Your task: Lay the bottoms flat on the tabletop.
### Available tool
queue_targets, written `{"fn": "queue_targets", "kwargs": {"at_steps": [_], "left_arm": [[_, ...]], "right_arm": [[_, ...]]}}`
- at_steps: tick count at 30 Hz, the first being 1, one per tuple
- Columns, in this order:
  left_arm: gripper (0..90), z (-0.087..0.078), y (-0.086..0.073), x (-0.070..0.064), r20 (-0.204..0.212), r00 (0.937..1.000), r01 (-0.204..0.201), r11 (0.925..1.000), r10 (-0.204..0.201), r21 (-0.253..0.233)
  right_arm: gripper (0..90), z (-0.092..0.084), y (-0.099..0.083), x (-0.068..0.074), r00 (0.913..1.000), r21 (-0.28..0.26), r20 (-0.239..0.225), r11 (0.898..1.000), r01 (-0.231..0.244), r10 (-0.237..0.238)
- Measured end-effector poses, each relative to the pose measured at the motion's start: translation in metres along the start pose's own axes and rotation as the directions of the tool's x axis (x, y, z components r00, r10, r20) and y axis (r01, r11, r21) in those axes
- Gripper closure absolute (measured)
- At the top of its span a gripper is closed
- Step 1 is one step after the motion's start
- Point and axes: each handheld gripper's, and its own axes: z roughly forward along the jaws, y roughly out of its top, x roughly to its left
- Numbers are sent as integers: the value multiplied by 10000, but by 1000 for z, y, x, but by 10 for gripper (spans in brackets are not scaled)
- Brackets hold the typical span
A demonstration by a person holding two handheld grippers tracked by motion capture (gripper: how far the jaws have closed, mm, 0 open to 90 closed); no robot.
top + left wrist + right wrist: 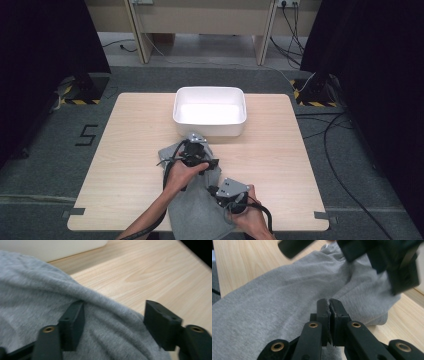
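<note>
A grey garment [200, 212] lies crumpled on the wooden table [135, 140] near its front edge. My left gripper [200, 157] hovers over the garment's far end, just in front of a white tub [210, 129]. In the left gripper view the left gripper [115, 322] is open, with grey garment [37, 290] spread under and between its jaws. My right gripper [216, 192] sits lower right on the garment. In the right gripper view the right gripper [329, 302] is shut, pinching a small fold of the garment [274, 302]. The left gripper [387, 262] looms blurred at the top right.
The tub looks empty and stands at the table's back centre; its wall [50, 250] is close to the left gripper. Bare wood [150, 272] stretches to the right of the garment. Cables and stand bases lie on the floor around the table.
</note>
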Motion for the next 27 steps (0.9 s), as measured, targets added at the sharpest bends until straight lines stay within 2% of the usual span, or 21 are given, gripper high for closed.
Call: {"fn": "queue_targets", "kwargs": {"at_steps": [1,2,3,5,6,8,9,10,11,12,13,14,15,16,17,19,22,24,25,26,27], "left_arm": [[471,3,-1,-2,-93,9996,-262,9996,263,87],[653,6,-2,-4,-173,9982,-574,9982,577,162],[653,7,-3,-6,-222,9960,-862,9962,865,153],[813,8,-5,-8,-236,9920,-1241,9922,1243,97],[860,6,-6,-7,-214,9914,-1291,9916,1291,15],[874,-1,-5,-2,-14,9921,-1253,9921,1253,-62],[875,-7,-5,0,75,9925,-1221,9924,1222,-144],[875,-14,-4,3,100,9925,-1217,9921,1220,-307],[875,-23,-4,6,205,9925,-1197,9917,1208,-462],[875,-33,-3,8,346,9924,-1160,9911,1184,-650],[876,-43,-4,11,414,9923,-1128,9900,1166,-849],[876,-53,-5,13,463,9920,-1124,9887,1175,-996],[875,-59,-6,14,525,9916,-1123,9880,1183,-1064],[875,-69,-9,15,581,9907,-1156,9869,1227,-1130],[876,-76,-12,16,611,9898,-1204,9854,1284,-1206],[876,-90,-18,20,661,9891,-1210,9826,1313,-1407],[875,-106,-26,28,795,9904,-975,9787,1133,-1807],[876,-111,-32,33,926,9906,-818,9793,1003,-1852],[875,-114,-34,36,933,9911,-765,9789,954,-1893],[875,-116,-35,39,951,9915,-689,9785,887,-1946],[875,-117,-36,41,927,9921,-653,9781,850,-1976]], "right_arm": [[865,0,0,0,10000,-12,-67,10000,-35,35],[857,1,-1,0,9997,-31,-169,9998,-179,179],[857,1,-1,0,9997,-31,-169,9998,-179,179],[834,1,-1,1,9994,-50,-245,9997,-232,231],[812,1,-1,0,9990,-55,-295,9994,-351,349],[717,-1,-1,-4,9970,-331,-289,9968,-723,714],[635,-5,0,-10,9924,-430,-151,9915,-1228,1223],[635,-5,0,-10,9924,-430,-151,9915,-1228,1223],[596,-9,0,-15,9896,-515,-88,9883,-1435,1433],[571,-14,0,-20,9842,-636,-47,9822,-1767,1768],[524,-22,0,-33,9709,-716,-122,9683,-2393,2390],[524,-22,0,-33,9709,-716,-122,9683,-2393,2390],[484,-27,-1,-44,9612,-729,57,9587,-2748,2759],[484,-27,-1,-44,9612,-729,57,9587,-2748,2759],[478,-29,-1,-53,9576,-592,148,9563,-2864,2877],[462,-28,-1,-65,9478,-653,410,9474,-3134,3164],[435,-15,-1,-80,9340,58,479,9349,-3548,3541],[422,0,0,-83,9330,683,410,9306,-3597,3576],[420,8,1,-81,9374,859,463,9336,-3480,3451],[417,17,2,-80,9465,1079,464,9404,-3226,3194],[410,25,3,-78,9503,1361,278,9406,-3110,3101]]}}
